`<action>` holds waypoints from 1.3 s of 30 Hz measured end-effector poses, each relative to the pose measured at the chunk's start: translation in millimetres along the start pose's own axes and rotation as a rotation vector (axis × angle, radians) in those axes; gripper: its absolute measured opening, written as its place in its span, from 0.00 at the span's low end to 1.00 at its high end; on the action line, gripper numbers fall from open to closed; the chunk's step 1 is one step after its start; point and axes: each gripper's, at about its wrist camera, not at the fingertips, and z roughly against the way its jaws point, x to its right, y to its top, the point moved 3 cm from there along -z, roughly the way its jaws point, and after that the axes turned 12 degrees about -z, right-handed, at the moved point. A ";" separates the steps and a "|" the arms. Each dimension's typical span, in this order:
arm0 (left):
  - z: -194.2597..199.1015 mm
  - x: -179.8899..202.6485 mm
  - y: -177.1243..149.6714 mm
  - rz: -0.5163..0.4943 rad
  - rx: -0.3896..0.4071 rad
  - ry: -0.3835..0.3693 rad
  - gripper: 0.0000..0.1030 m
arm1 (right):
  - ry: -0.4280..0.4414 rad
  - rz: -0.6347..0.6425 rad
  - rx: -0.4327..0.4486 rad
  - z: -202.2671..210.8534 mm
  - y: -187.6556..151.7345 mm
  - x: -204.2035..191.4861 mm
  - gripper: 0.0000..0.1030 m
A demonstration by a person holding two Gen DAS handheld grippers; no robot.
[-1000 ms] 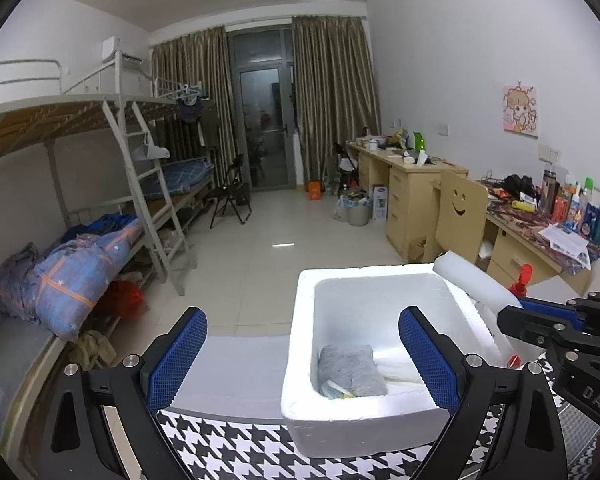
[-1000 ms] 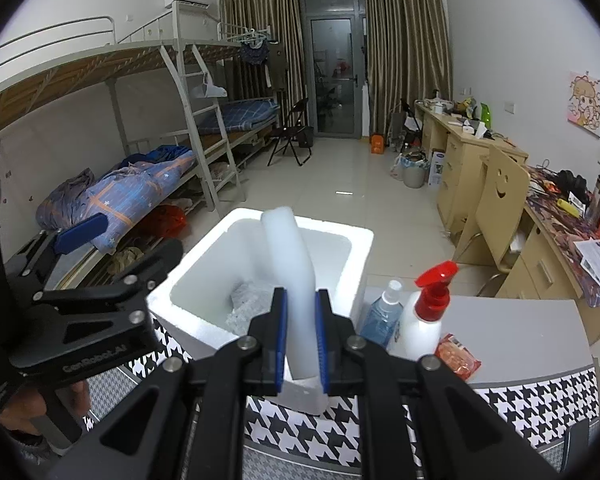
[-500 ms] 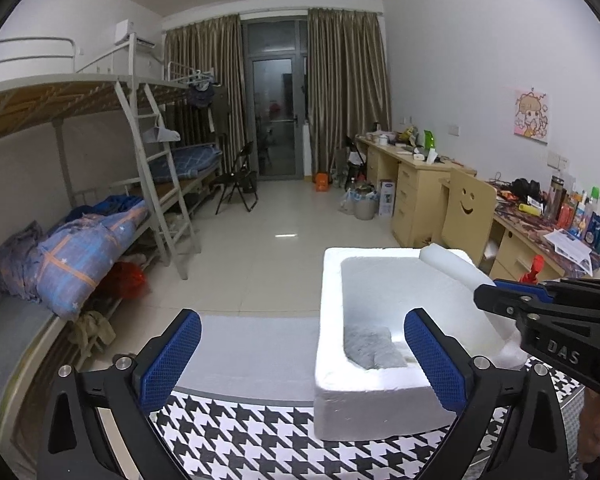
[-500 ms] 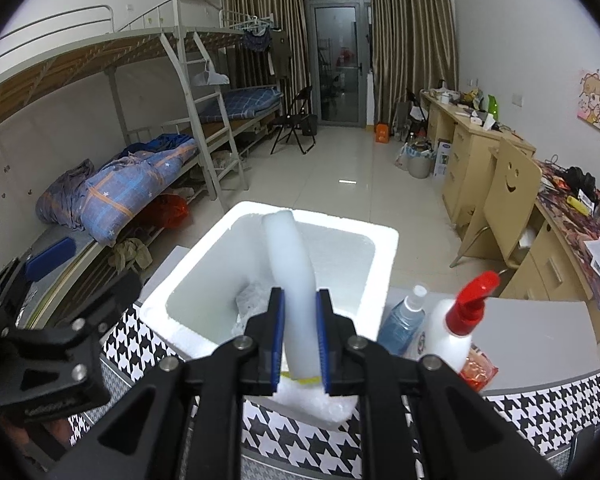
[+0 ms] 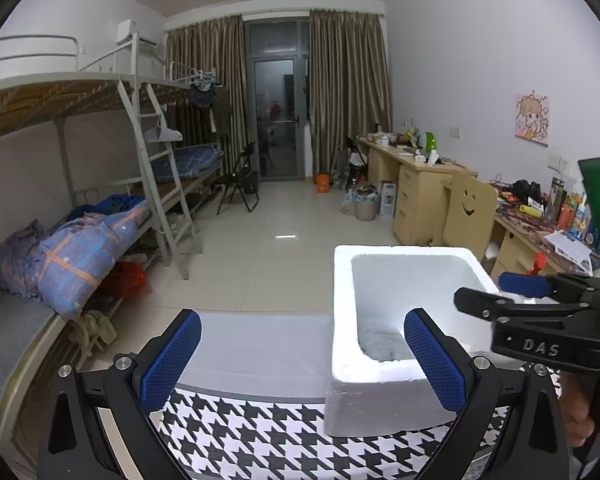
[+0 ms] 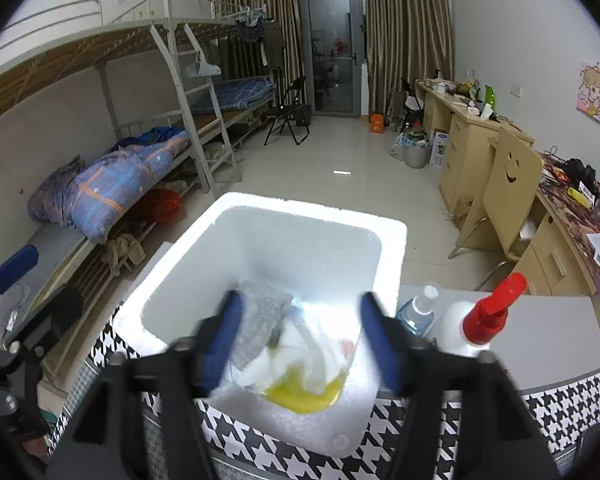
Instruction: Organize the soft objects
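Surface: we see a houndstooth table cloth (image 6: 560, 412) under the foam box (image 6: 392, 240).
Right gripper (image 6: 300, 336): jaws opening, empty, above the box.
Soft objects: grey cloth (image 6: 260, 320) and perhaps a white bag (image 6: 300, 356), inside the box below it.
Left gripper (image 5: 300, 360): released, beside the box.
Room: bunk bed (image 5: 80, 92), desks (image 5: 420, 184).

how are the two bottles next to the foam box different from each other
The spray bottle is white with a red trigger head; the blue bottle is clear blue with a small white cap. The spray bottle stands taller and looks wider. The blue bottle stands right beside the foam box; the spray bottle is one place further from it. Both stand upright on the grey part of the table.
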 end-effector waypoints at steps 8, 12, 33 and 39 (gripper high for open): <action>8.7 6.6 2.0 0.000 0.014 -0.012 0.99 | -0.008 -0.008 0.011 22.2 -5.8 3.9 0.70; 15.3 12.7 3.7 -0.006 0.019 -0.029 0.99 | -0.012 -0.035 0.035 38.3 -8.3 9.9 0.79; 90.9 24.4 1.6 -0.031 0.118 -0.077 0.99 | -0.015 -0.025 0.251 142.1 -37.4 -3.4 0.92; 113.9 27.5 -5.5 -0.036 0.144 -0.090 0.99 | -0.017 -0.036 0.275 169.3 -56.8 -0.4 0.92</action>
